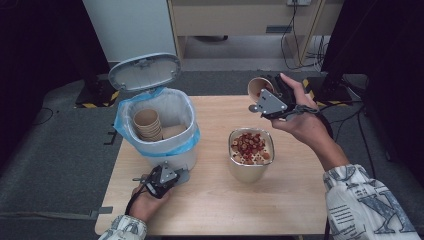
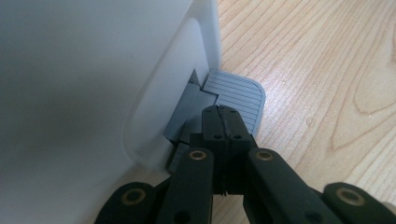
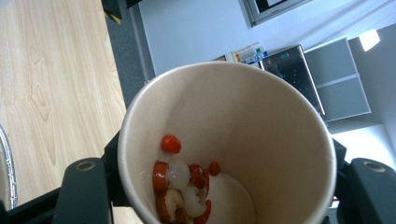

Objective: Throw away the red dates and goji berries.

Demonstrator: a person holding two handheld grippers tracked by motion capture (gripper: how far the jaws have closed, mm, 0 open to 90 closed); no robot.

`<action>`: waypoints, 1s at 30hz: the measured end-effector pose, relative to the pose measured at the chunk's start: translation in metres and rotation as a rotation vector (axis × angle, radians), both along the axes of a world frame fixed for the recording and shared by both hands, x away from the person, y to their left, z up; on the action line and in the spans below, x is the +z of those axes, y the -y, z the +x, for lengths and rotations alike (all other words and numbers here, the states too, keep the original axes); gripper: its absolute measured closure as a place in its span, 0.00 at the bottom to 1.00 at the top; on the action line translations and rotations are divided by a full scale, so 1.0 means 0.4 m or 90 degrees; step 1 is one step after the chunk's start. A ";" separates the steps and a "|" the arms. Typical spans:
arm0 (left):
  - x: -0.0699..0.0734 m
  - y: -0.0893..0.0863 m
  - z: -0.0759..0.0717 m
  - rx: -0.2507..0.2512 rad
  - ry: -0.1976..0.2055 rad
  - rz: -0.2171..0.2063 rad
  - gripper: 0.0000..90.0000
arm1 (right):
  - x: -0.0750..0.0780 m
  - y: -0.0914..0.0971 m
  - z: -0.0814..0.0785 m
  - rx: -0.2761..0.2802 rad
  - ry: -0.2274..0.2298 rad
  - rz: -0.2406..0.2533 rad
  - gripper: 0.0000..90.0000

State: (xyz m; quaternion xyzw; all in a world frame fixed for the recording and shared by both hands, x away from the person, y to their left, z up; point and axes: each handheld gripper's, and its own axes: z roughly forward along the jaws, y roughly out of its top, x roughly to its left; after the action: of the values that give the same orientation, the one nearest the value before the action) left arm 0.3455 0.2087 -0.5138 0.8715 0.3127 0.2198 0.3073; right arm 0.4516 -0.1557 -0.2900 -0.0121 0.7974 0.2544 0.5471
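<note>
Bin (image 1: 167, 125) near the surface's left edge stays open — the left claw (image 2: 223, 122), shut, presses its pedal (image 2: 236, 95). Above the far right corner, the right claw (image 1: 267, 100) clamps a light, crushable paper cup (image 3: 224, 140) by its wall — scraps (image 3: 184, 186) cling inside.

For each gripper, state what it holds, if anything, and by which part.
Right gripper: paper cup, clamped across its sides. Left gripper: holds nothing, jaws shut on the bin's pedal.
</note>
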 end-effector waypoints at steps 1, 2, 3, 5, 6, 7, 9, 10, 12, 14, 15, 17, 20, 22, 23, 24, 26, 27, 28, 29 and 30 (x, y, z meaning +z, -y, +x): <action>0.000 0.000 0.000 0.000 0.000 0.000 0.99 | 0.000 -0.002 0.001 -0.002 -0.004 -0.001 0.35; 0.000 0.000 0.000 0.000 0.000 0.000 0.99 | 0.000 -0.003 0.003 -0.005 -0.003 -0.004 0.35; 0.000 0.000 0.000 0.000 0.000 0.000 0.99 | 0.001 -0.005 0.005 -0.004 -0.002 -0.006 0.35; 0.000 0.000 0.000 0.000 -0.001 0.000 0.99 | 0.003 -0.008 0.008 -0.005 -0.004 -0.005 0.35; 0.000 0.000 0.000 0.000 -0.001 0.000 0.99 | 0.005 -0.010 0.009 -0.006 -0.004 -0.007 0.35; 0.000 0.000 0.000 0.000 -0.001 0.000 0.99 | 0.006 -0.012 0.010 -0.005 -0.004 -0.008 0.35; 0.000 0.000 0.000 0.000 0.000 0.000 0.99 | 0.009 -0.016 0.012 -0.006 -0.003 -0.013 0.35; 0.000 0.000 0.000 0.000 0.000 0.000 0.99 | 0.011 -0.018 0.012 -0.007 -0.003 -0.013 0.35; 0.000 0.000 0.000 0.000 -0.001 0.000 0.99 | 0.015 -0.022 0.014 -0.008 -0.001 -0.014 0.35; 0.001 0.000 0.000 0.000 -0.002 0.001 0.99 | 0.019 -0.026 0.016 -0.008 0.000 -0.015 0.35; 0.001 0.000 0.000 0.000 -0.002 0.001 0.99 | 0.020 -0.028 0.018 -0.009 0.000 -0.015 0.35; 0.001 -0.001 0.000 0.000 -0.002 0.001 0.99 | 0.020 -0.033 0.022 -0.009 -0.001 -0.017 0.35; 0.001 -0.001 0.000 0.000 -0.002 0.001 0.99 | 0.021 -0.040 0.026 -0.009 -0.005 -0.012 0.35; 0.001 -0.001 0.000 0.000 -0.003 0.000 0.99 | 0.020 -0.046 0.029 -0.008 -0.006 -0.009 0.35; 0.001 -0.001 0.000 0.000 -0.002 0.001 0.99 | 0.020 -0.049 0.030 -0.006 -0.008 -0.009 0.35; 0.001 -0.001 0.000 0.000 -0.002 0.000 0.99 | 0.019 -0.052 0.031 -0.007 -0.009 -0.008 0.35; 0.001 -0.001 0.000 0.000 -0.002 0.001 0.99 | 0.018 -0.058 0.033 -0.006 -0.010 -0.007 0.35; 0.001 -0.001 0.000 0.000 -0.002 0.001 0.99 | 0.018 -0.060 0.034 -0.006 -0.011 -0.006 0.35; 0.001 -0.001 0.000 0.000 -0.002 0.001 0.99 | 0.017 -0.063 0.035 -0.004 -0.013 -0.005 0.34; 0.001 -0.001 0.000 0.000 -0.002 0.001 0.99 | 0.016 -0.064 0.036 -0.006 -0.013 -0.005 0.34; 0.001 -0.001 0.000 0.000 -0.002 0.000 0.99 | 0.015 -0.066 0.038 -0.003 -0.013 -0.001 0.34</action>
State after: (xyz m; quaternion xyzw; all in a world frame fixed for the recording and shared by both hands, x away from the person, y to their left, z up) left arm 0.3455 0.2091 -0.5135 0.8720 0.3131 0.2182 0.3065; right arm 0.4667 -0.1293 -0.2839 -0.0077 0.8034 0.2523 0.5393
